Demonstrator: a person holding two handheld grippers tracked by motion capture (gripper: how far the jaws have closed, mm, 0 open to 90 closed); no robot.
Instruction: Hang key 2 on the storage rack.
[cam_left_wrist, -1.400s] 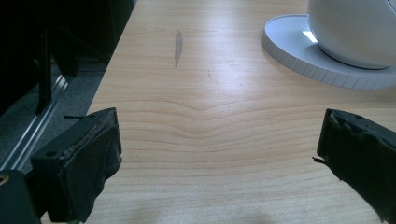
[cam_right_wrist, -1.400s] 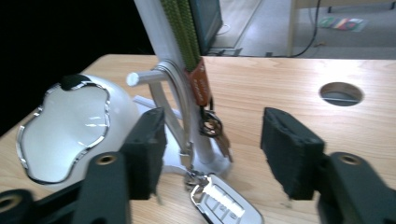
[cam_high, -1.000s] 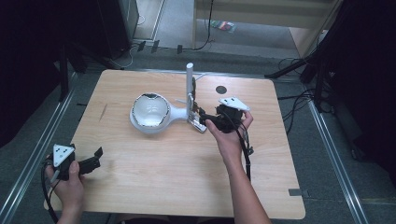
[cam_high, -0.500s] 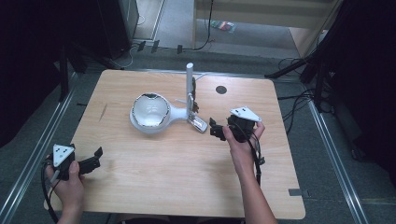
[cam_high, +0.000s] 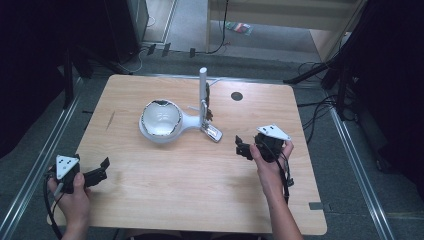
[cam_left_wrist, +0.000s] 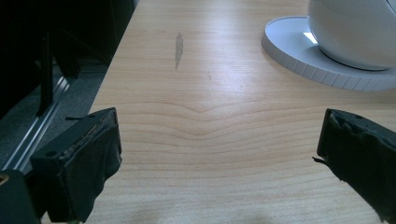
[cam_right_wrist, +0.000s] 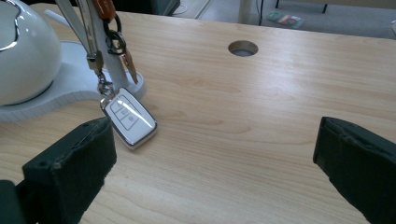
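Table (cam_high: 200, 190): pale wood, matt, visible grain. Key fob (cam_right_wrist: 129, 117): glossy white plastic, chrome edge. Key ring (cam_right_wrist: 112, 39): metal. White stand (cam_right_wrist: 28, 51): smooth glossy plastic. Gripper pads (cam_right_wrist: 86, 158): matt black, rough.

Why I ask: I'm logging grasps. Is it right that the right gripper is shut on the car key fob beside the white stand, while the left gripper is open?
Not quite. The right gripper is open and holds nothing; the right gripper view shows the car key fob on the table, apart from its jaws. The left gripper is open, as said.
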